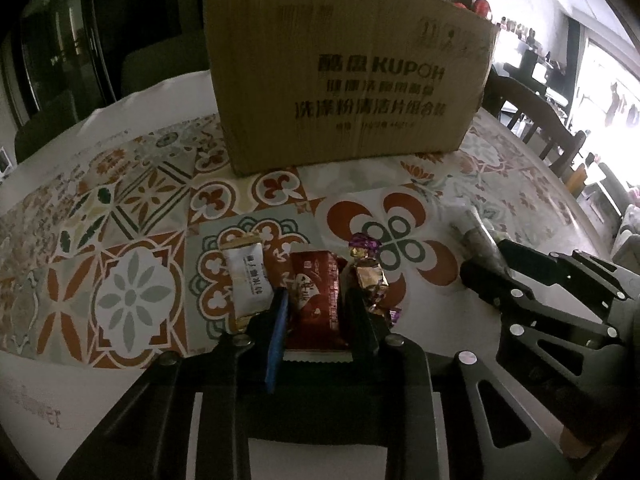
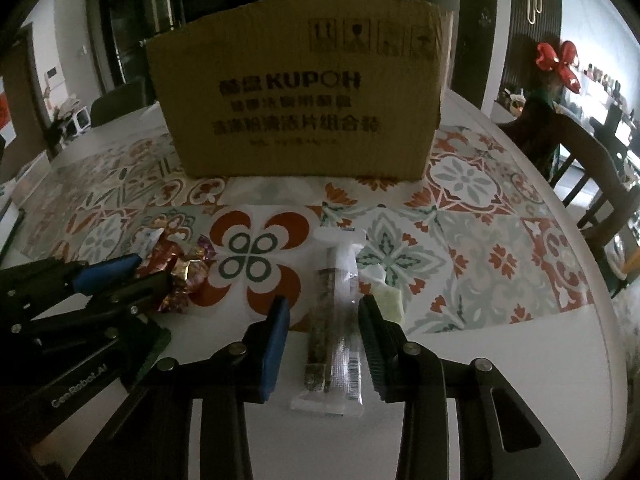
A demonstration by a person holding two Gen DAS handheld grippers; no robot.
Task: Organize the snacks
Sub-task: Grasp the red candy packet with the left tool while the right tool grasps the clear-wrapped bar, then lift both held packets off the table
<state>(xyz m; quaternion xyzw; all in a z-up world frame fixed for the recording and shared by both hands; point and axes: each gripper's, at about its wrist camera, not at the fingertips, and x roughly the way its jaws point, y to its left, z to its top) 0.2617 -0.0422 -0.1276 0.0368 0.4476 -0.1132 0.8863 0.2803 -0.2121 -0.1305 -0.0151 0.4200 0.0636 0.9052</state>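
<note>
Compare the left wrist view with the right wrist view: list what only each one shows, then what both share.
Only the left wrist view shows the white snack packet and the full red snack packet lying between the left tool's fingers.

Only the right wrist view shows the pale green wrapped piece and the full clear-wrapped bar lying between the open right tool's fingers.

Both show the cardboard box on the patterned tablecloth, and the gold-and-purple foil candy.

red packet (image 1: 316, 300), white packet (image 1: 248, 280), gold candy (image 1: 370, 280), clear bar (image 2: 334, 320) flat before upright carton (image 1: 344, 80).
</note>
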